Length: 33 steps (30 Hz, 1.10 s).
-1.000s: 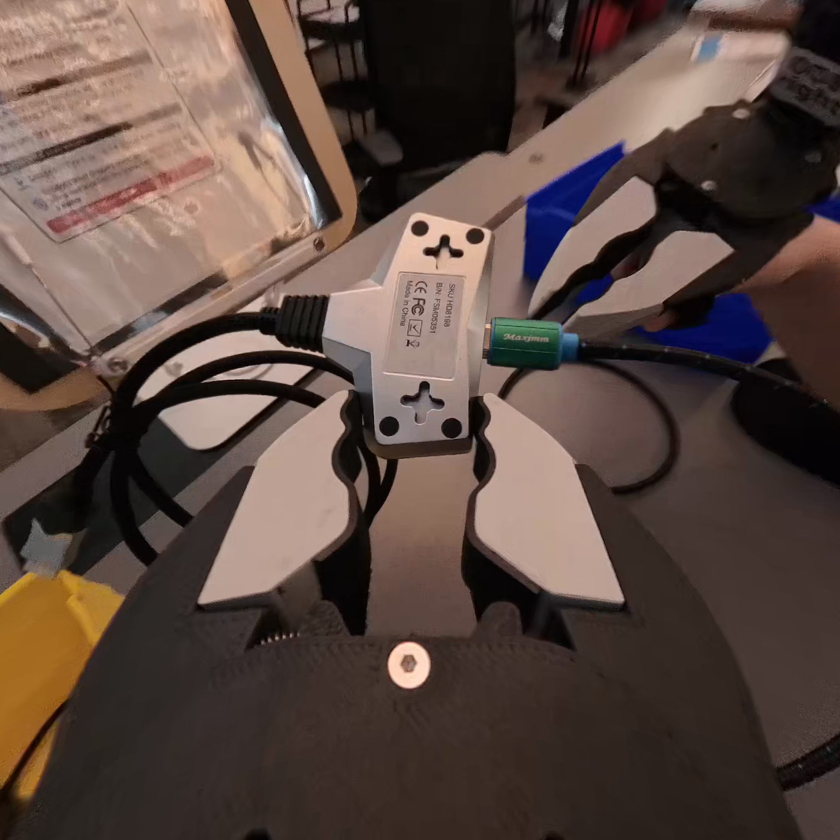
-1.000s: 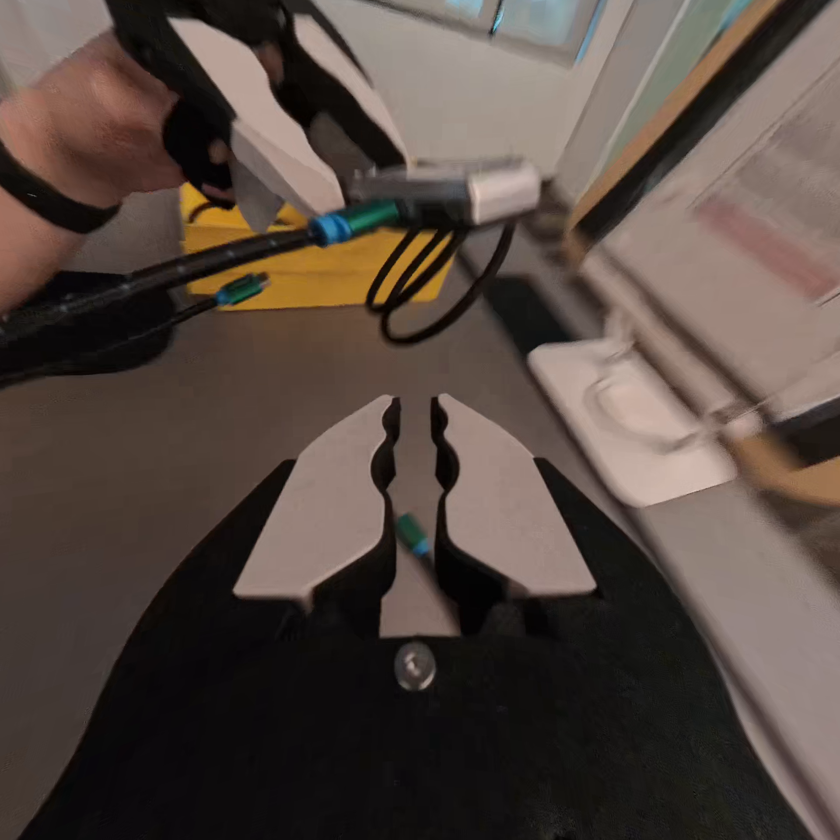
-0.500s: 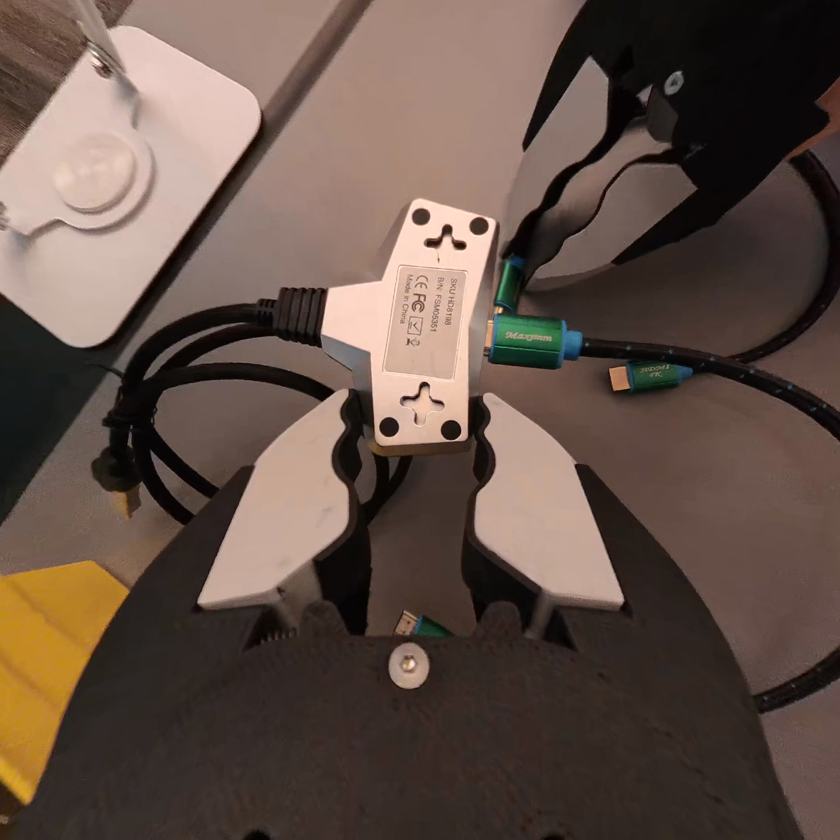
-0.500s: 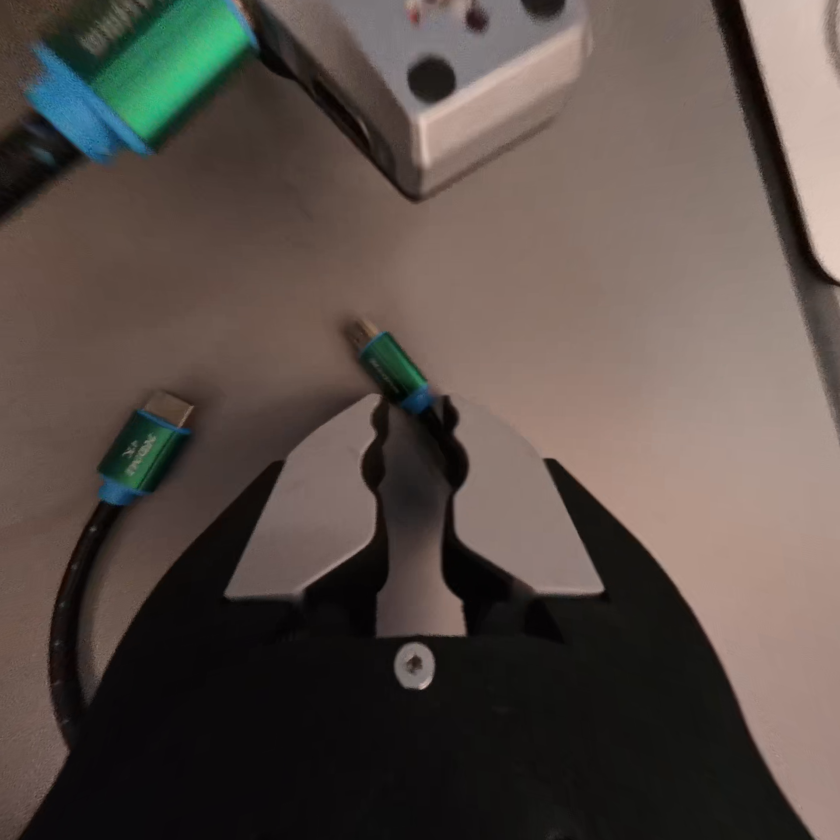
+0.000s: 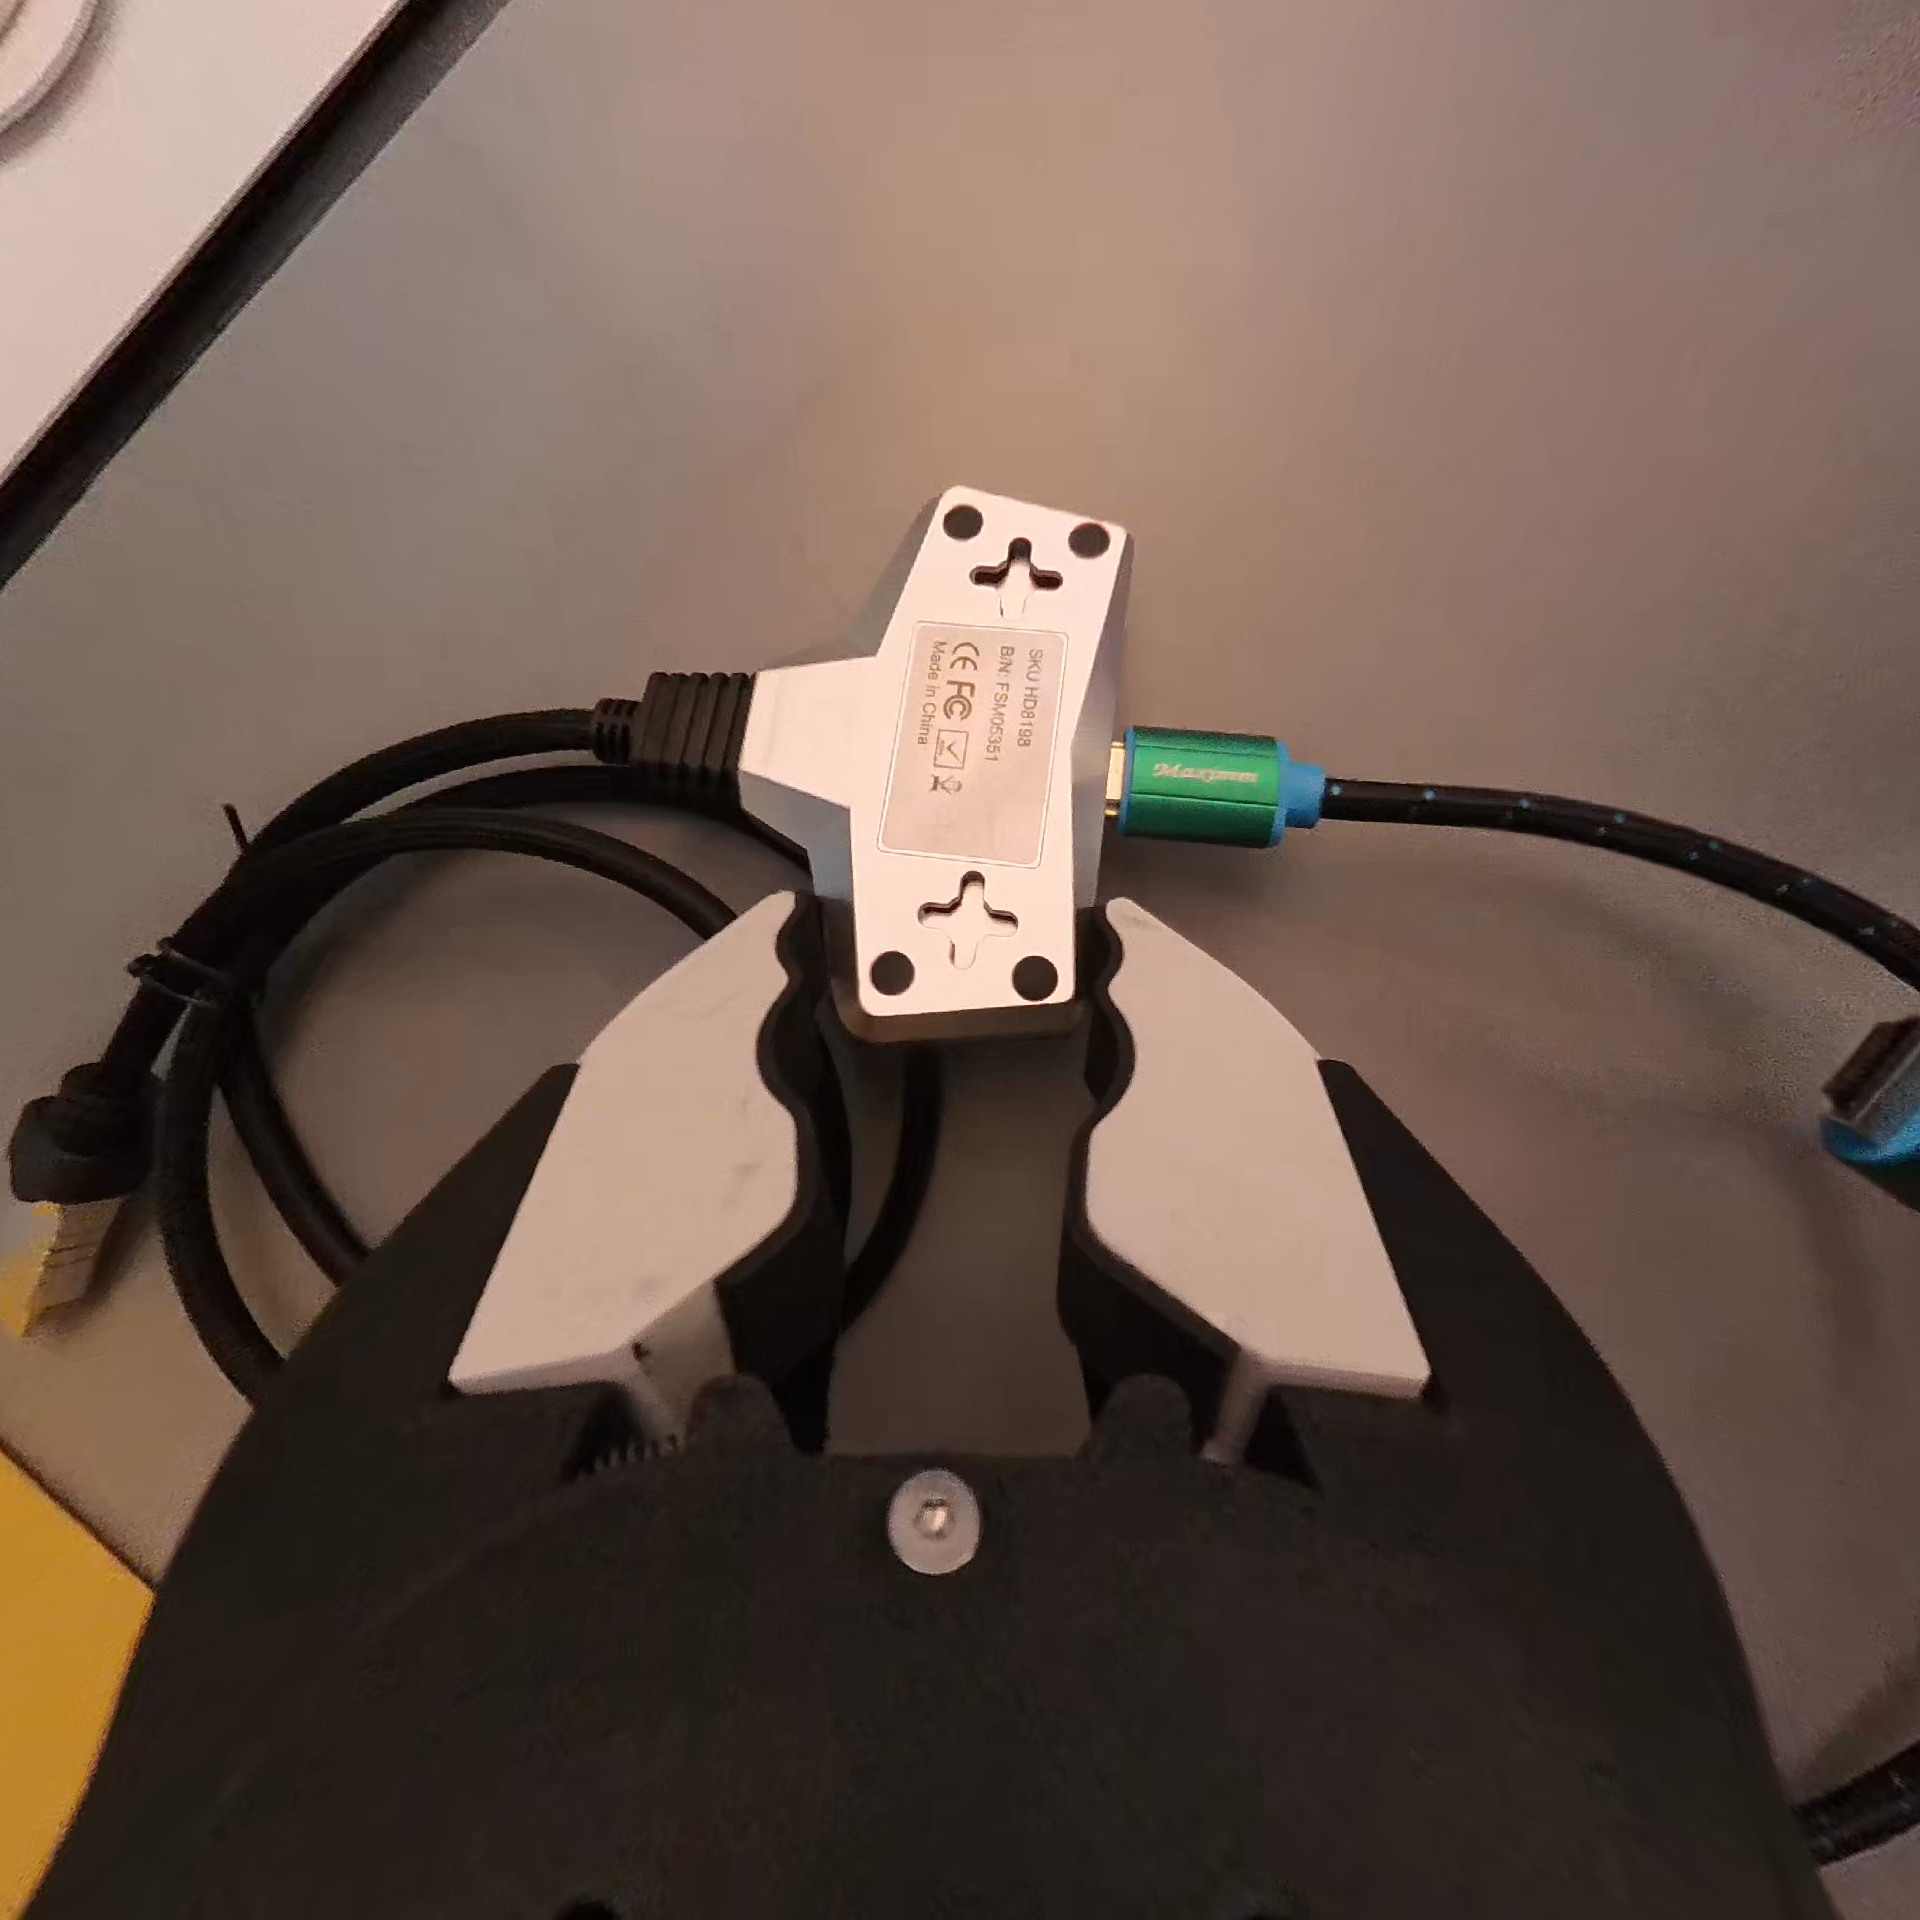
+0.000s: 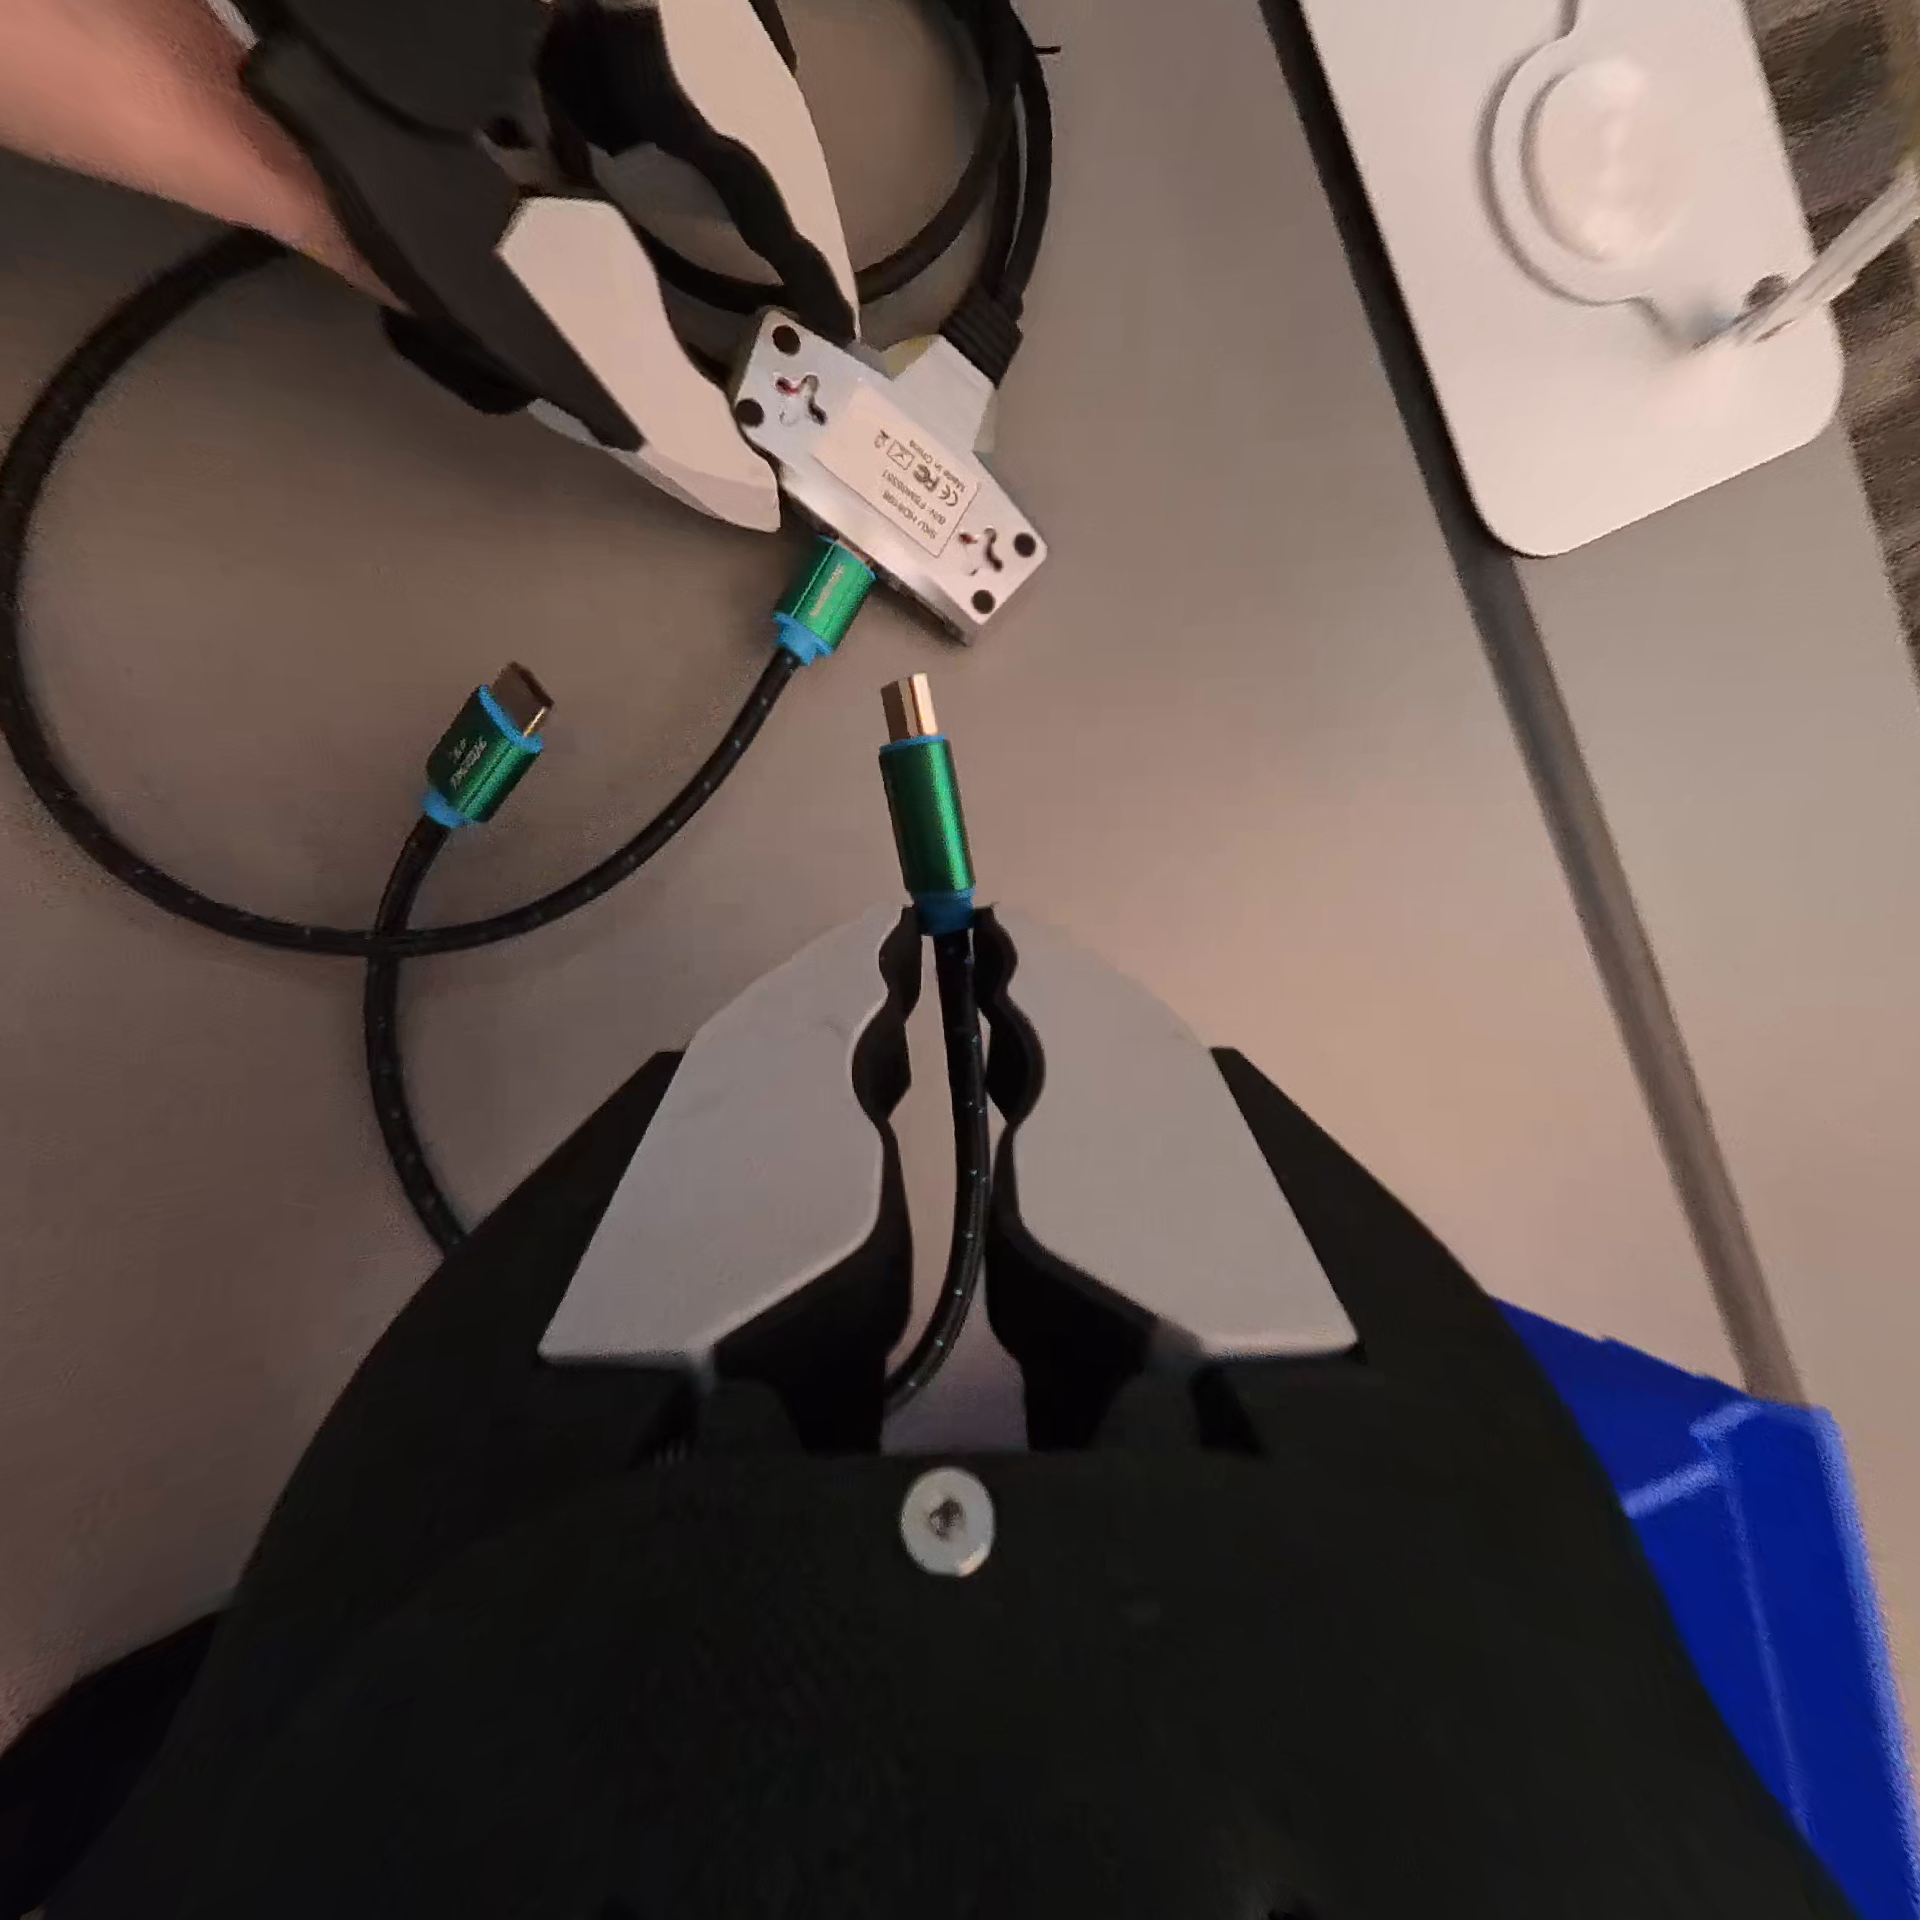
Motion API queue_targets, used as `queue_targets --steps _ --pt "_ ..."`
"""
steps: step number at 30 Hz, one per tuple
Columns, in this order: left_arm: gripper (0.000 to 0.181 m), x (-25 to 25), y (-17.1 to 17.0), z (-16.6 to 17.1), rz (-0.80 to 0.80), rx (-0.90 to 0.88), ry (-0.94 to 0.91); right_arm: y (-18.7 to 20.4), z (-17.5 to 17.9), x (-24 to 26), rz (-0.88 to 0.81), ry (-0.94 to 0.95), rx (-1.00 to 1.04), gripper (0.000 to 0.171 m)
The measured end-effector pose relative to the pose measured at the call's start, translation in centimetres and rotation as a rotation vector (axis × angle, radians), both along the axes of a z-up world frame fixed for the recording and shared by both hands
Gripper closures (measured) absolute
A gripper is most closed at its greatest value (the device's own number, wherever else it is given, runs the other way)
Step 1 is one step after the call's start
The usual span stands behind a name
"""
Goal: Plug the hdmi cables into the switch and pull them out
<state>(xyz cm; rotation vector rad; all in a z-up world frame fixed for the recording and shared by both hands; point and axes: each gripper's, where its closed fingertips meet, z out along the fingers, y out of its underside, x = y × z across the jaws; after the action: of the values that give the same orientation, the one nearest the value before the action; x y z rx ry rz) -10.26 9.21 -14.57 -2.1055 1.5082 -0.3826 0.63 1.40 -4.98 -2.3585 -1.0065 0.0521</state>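
The silver switch (image 5: 977, 790) is clamped at its near end by the left gripper (image 5: 951, 935) above the grey table (image 5: 1247, 364). One green plug (image 5: 1200, 781) is seated in it. A second green plug (image 6: 925, 821) is pinched at its cable by the right gripper (image 6: 948, 925), just short of the switch.

— What sort of place is this?

— An office or lab workbench, by the look of it. The grey tabletop (image 6: 1299, 831) is plain and smooth, and a white monitor-stand base (image 6: 1621, 270) sits at its edge.

— Anything else?

— Plastic parts bins: a blue bin (image 6: 1766, 1538) on one side, a yellow bin (image 5: 52, 1621) on the other. Loose braided cables (image 6: 582, 894) lie about.
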Motion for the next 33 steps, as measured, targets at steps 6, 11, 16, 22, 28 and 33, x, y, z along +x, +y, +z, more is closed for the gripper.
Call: queue_targets --steps 6,11,16,22,28,33 --pt "0.113 -0.5 1.3 2.6 0.034 0.099 -0.057 -1.2 2.7 2.8 -0.067 -0.151 0.086 0.161" --pt "0.112 0.6 0.3 9.2 0.014 0.051 -0.377 -1.1 3.8 3.1 -0.052 -0.238 0.164 0.161" --pt "0.115 4.2 -5.7 15.5 -0.217 -0.155 -0.762 -0.9 3.3 0.3 0.06 -0.295 0.189 0.16" --pt "0.142 7.2 -9.6 14.0 -0.4 -0.295 -0.752 -1.0 2.8 -1.7 0.137 -0.28 0.19 0.16" --pt "0.168 7.0 -9.8 12.2 -0.434 -0.347 -0.663 -1.3 2.7 -3.0 0.206 -0.227 0.197 0.16" --pt "0.168 4.9 -10.7 15.2 -0.507 -0.412 -0.734 -3.0 7.8 -4.4 0.345 0.018 0.378 0.156"
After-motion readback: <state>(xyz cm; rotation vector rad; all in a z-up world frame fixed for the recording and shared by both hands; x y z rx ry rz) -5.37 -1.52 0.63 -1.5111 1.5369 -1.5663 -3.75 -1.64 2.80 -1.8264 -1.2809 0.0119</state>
